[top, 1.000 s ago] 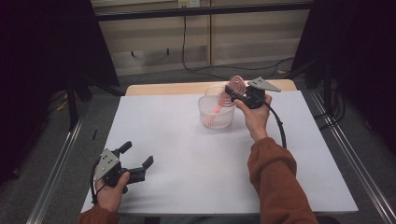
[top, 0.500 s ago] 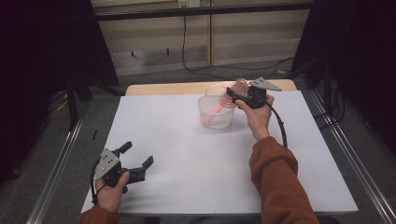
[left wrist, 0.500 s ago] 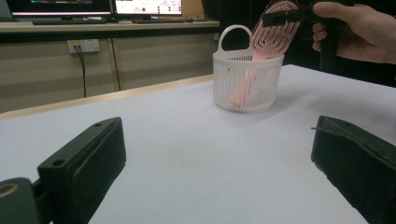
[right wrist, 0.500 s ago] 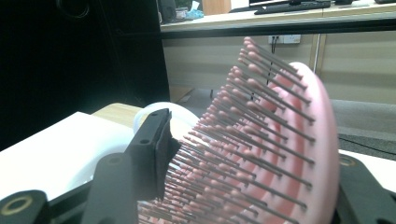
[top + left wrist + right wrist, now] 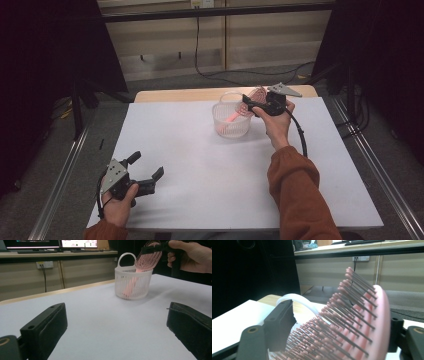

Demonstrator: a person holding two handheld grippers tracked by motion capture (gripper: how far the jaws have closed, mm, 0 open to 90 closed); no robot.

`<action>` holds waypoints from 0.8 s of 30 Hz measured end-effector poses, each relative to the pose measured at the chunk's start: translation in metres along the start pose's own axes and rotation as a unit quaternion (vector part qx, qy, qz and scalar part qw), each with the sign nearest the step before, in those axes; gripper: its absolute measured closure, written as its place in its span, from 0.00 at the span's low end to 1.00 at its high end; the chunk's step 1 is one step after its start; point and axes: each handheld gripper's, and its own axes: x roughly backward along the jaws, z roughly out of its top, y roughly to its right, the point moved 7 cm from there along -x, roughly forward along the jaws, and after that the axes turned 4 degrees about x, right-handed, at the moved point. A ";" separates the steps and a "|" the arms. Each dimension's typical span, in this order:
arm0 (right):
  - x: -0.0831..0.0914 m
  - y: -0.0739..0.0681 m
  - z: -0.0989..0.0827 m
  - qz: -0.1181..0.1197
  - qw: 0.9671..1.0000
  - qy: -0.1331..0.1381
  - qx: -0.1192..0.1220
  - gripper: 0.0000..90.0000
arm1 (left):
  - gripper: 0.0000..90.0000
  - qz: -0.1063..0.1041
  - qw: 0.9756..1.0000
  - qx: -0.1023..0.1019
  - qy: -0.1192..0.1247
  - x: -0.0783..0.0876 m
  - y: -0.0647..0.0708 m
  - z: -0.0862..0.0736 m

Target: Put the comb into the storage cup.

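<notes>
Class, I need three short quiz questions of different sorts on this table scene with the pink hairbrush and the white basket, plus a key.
1. True or false: the pink plastic hairbrush stands handle-down in the white slatted plastic basket.
2. Which tool is at the brush head: left or right?
3. The left tool holds: A) the basket, B) nothing, C) the brush.

Key: 1 true. 2 the right tool; its jaws have just been opening, brush head between them. 3 B.

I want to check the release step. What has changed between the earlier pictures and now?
The right gripper has just been opening its jaws around the pink hairbrush, whose head lies between them; the pads look off it. The brush stands handle-down in the white basket as before. The left gripper stayed open at the near table edge; both hands kept their places.
</notes>
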 end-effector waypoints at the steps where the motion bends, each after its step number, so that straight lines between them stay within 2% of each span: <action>1: 0.000 0.000 0.000 -0.001 1.000 -0.001 -0.001 0.26 | 0.04 0.000 1.000 0.000 0.000 0.000 0.000 0.000; 7: 0.000 0.002 0.000 -0.005 1.000 -0.002 0.001 0.21 | 0.04 0.000 1.000 0.000 0.001 0.000 0.000 0.000; 10: 0.001 0.003 0.000 -0.007 1.000 -0.007 0.010 0.20 | 0.04 0.000 1.000 0.000 0.000 0.000 0.000 0.000; 12: 0.001 0.004 0.000 -0.007 1.000 -0.005 0.006 0.17 | 0.04 -0.003 1.000 -0.004 -0.001 -0.001 0.000 0.000; 15: 0.001 0.004 0.001 -0.005 1.000 -0.004 0.005 0.13 | 0.04 -0.004 1.000 0.002 0.002 -0.001 0.001 0.000; 20: 0.001 0.003 0.000 -0.002 1.000 -0.009 0.012 0.03 | 0.04 -0.003 1.000 0.005 0.005 -0.001 0.001 0.000; 24: 0.002 0.004 0.002 -0.005 1.000 -0.005 0.013 0.00 | 0.04 -0.004 1.000 0.002 0.005 -0.001 0.001 0.000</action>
